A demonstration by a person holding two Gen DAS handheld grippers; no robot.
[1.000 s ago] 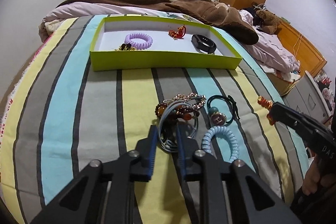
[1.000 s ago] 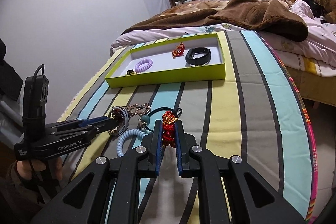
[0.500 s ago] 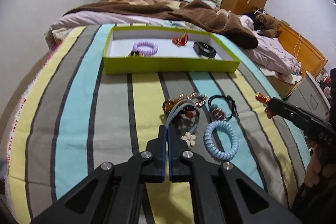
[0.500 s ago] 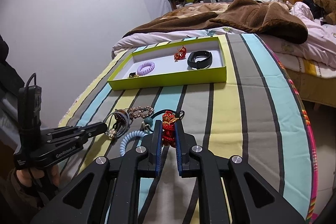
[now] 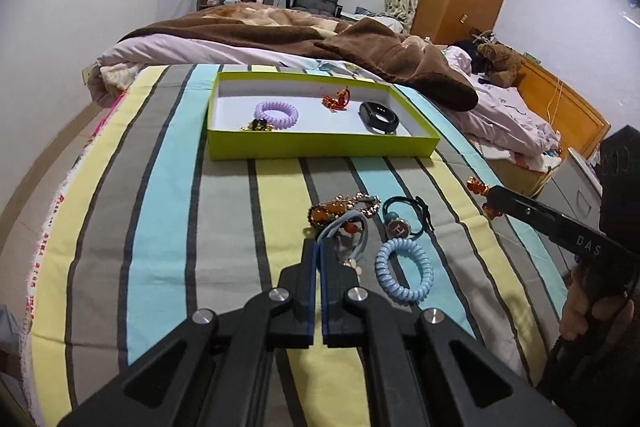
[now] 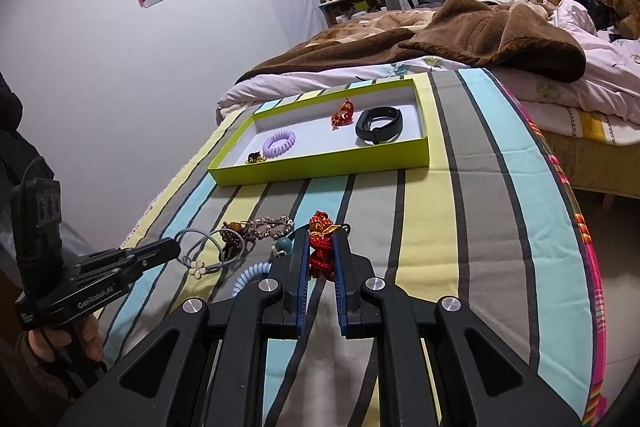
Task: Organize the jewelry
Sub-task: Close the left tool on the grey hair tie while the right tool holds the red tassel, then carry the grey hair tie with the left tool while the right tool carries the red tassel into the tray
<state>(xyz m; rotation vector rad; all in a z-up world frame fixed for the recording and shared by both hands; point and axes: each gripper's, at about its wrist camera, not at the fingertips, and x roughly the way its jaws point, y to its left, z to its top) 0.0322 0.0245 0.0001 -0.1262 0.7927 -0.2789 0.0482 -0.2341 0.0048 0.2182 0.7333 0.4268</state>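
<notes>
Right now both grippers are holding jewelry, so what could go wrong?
The left gripper pinches only a thin blue hair tie that loops over the beaded bracelets; lifting might drag them along. The right gripper holds a lumpy red knotted charm that sticks out past its tips, so it could slip before reaching the green tray.

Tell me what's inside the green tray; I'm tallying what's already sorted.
The green tray holds a purple coil hair tie, a red charm, a black fitness band and a small dark-and-gold piece. In the left wrist view, the near wall partly hides that piece.
</notes>
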